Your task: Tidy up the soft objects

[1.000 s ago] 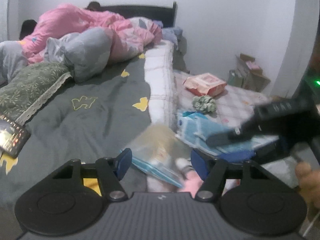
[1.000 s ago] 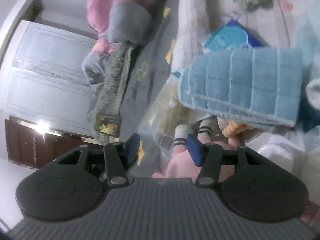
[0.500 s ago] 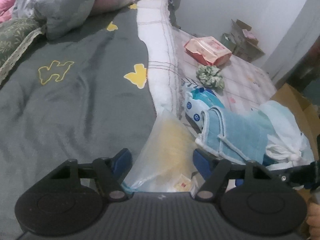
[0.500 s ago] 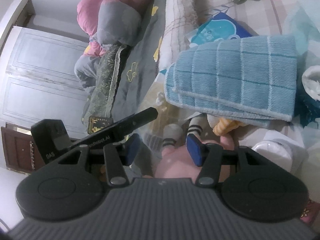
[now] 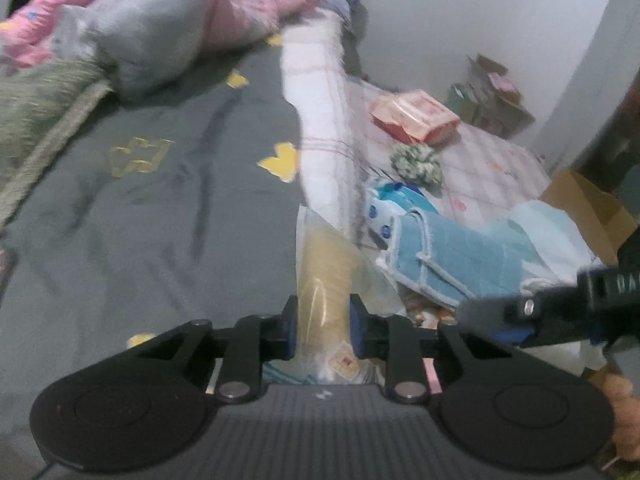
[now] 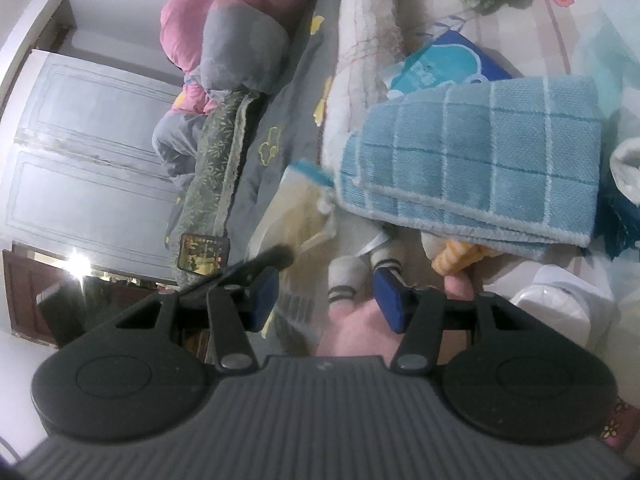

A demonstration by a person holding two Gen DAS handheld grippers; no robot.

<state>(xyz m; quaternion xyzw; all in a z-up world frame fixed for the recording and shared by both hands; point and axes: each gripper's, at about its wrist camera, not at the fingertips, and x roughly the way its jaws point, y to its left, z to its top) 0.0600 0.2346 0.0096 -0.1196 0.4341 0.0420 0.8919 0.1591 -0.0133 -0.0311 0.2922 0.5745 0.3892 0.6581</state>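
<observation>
clear plastic bag (image 5: 324, 280), yellowish contents, apparently pinched by left gripper (image 5: 323, 330).

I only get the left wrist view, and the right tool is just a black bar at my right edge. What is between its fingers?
Observer: A pink soft toy with striped white socks lies between the pads of the right tool. The jaws stand open and the left pad is clear of it.
Operator: Anything tucked under the blue towel on that side?
Observer: Yes, a yellow-orange striped piece pokes out from under the blue towel, just beyond the right pad.
</observation>
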